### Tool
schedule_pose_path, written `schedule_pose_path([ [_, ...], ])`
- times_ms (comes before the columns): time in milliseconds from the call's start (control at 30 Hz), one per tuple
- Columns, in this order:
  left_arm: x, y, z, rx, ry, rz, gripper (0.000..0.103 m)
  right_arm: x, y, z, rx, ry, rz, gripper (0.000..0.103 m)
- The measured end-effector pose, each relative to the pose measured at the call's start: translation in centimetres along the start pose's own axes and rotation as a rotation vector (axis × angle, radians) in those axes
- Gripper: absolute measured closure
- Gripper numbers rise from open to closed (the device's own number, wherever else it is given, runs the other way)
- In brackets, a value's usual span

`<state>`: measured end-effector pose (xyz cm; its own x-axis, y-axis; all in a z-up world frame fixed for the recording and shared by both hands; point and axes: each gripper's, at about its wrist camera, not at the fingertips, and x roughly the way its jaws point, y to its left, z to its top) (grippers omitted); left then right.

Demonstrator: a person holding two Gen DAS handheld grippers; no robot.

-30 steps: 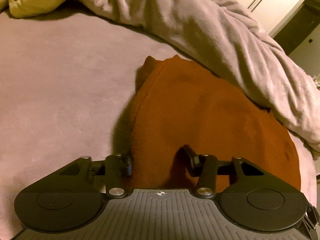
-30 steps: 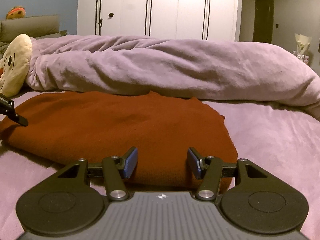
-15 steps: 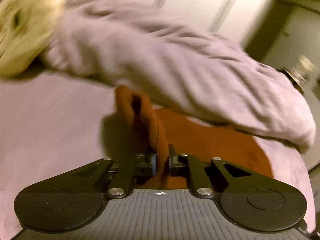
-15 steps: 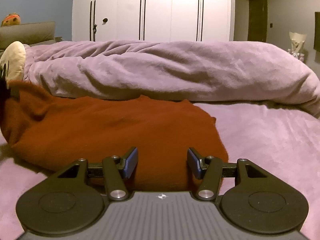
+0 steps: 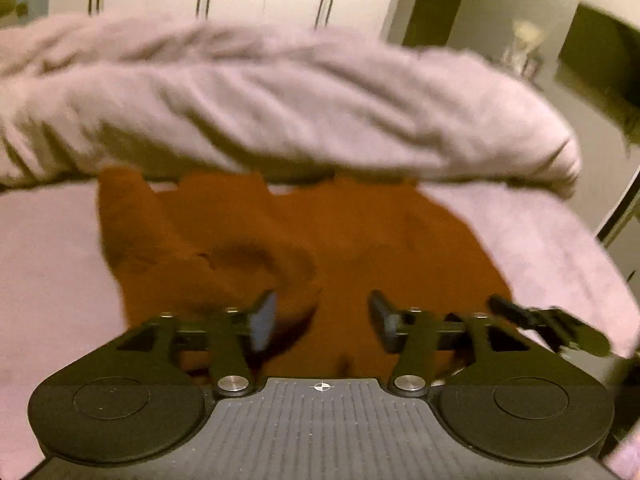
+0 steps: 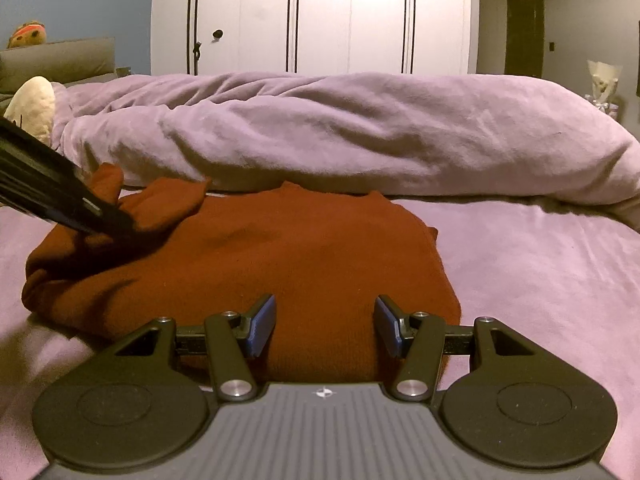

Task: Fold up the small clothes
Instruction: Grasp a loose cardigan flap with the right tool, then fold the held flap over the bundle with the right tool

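A rust-brown small garment (image 6: 304,256) lies on the purple bed sheet (image 6: 540,280), its left edge folded over and bunched on top (image 5: 240,256). My left gripper (image 5: 322,316) is open, just above the garment's near left part, touching nothing that I can tell. It shows in the right wrist view as a dark bar (image 6: 60,196) over the folded flap. My right gripper (image 6: 324,326) is open and empty, low over the garment's near edge; one finger of it shows in the left wrist view (image 5: 552,324).
A rolled purple duvet (image 6: 340,132) lies across the bed right behind the garment. A cream pillow (image 6: 32,108) sits at far left. White wardrobe doors (image 6: 320,16) stand behind. Bare sheet lies to the right and left of the garment.
My left gripper closed on the garment's left edge, carried it rightward over the garment, then opened and let it go. My right gripper stayed open and barely moved.
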<state>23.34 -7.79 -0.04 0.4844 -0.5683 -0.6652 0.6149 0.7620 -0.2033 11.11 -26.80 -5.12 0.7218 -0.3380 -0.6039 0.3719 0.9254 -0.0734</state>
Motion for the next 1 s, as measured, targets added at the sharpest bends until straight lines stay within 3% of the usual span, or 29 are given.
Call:
schedule_pose_path([
  [67,-2.7,1.8,-0.9,-0.017,-0.057,0.045,0.031,0.0,0.2,0.2,-0.003,-0.005,0.006,0.049],
  [167,-4.1,4.6,-2.2,-0.062,-0.074,0.185,0.030,-0.5,0.6,0.8,0.024,-0.004,0.051,0.049],
  [233,-4.2,7.2,-3.5,-0.137,-0.049,0.267,0.030,-0.9,1.1,1.6,0.042,-0.004,0.102,0.049],
  [333,-4.1,11.2,-5.1,-0.255,0.000,0.332,0.030,-1.2,2.9,3.1,0.024,-0.018,0.190,0.049],
  [500,-4.4,14.5,-6.3,-0.335,0.036,0.428,0.030,-0.6,8.4,7.0,-0.079,-0.067,0.348,0.049],
  [567,-4.8,15.4,-6.7,-0.365,0.041,0.440,0.030,0.8,10.5,8.6,-0.100,-0.021,0.438,0.049],
  [700,-4.7,16.3,-7.6,-0.412,0.049,0.426,0.027,5.6,14.6,9.9,-0.141,0.125,0.516,0.049],
  [733,-4.7,16.3,-7.7,-0.409,0.049,0.415,0.027,6.8,15.0,9.9,-0.132,0.159,0.505,0.056],
  [833,-4.1,15.4,-7.5,-0.368,0.049,0.399,0.026,9.0,16.1,9.6,-0.124,0.225,0.536,0.093],
  [900,-3.7,14.7,-6.9,-0.341,0.043,0.397,0.025,8.9,16.0,9.1,-0.120,0.199,0.538,0.094],
  [1000,-3.0,13.5,-5.7,-0.314,0.027,0.365,0.025,7.1,14.4,8.6,-0.099,0.113,0.465,0.096],
])
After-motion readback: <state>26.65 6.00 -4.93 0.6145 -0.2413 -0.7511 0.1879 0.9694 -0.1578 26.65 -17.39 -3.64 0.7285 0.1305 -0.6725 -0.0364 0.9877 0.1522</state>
